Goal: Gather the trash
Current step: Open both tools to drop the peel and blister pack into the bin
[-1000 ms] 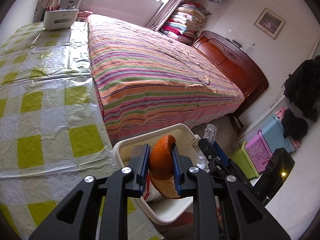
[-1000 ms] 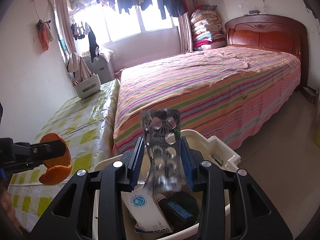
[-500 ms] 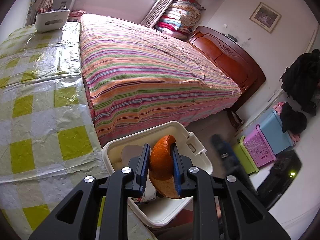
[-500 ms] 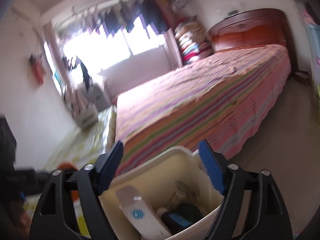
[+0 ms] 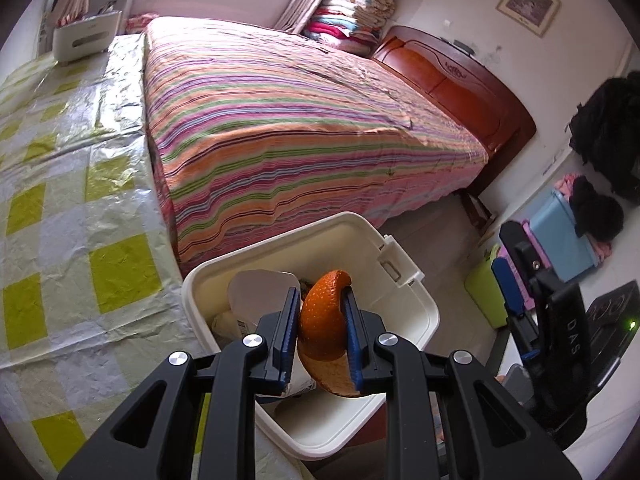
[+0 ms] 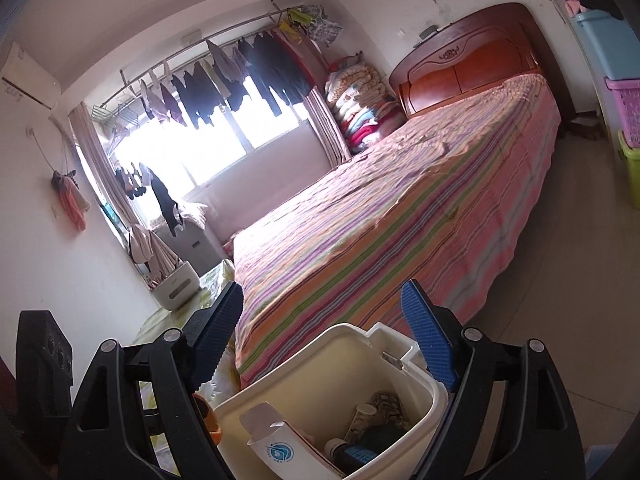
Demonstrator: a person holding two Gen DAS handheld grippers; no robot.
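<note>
My left gripper [image 5: 320,332] is shut on a piece of orange peel [image 5: 325,332] and holds it above the cream trash bin [image 5: 404,312]. The bin holds a white carton [image 5: 256,300] and other rubbish. My right gripper [image 6: 324,340] is open and empty, held above the same bin [image 6: 308,364]. In the right wrist view the bin shows a white carton [image 6: 288,446], a dark bottle [image 6: 352,454] and a paper cup [image 6: 362,414]. The right gripper also shows in the left wrist view [image 5: 516,284] at the right of the bin.
A table with a yellow-checked plastic cloth [image 5: 68,184] is left of the bin. A striped bed [image 5: 300,120] lies behind it. Coloured plastic crates [image 5: 560,232] stand on the floor at right. A white box [image 5: 86,38] sits at the table's far end.
My right gripper opened and let go of the blister pack, then drew back from the bin. My left gripper moved over the bin with the orange peel still in it.
</note>
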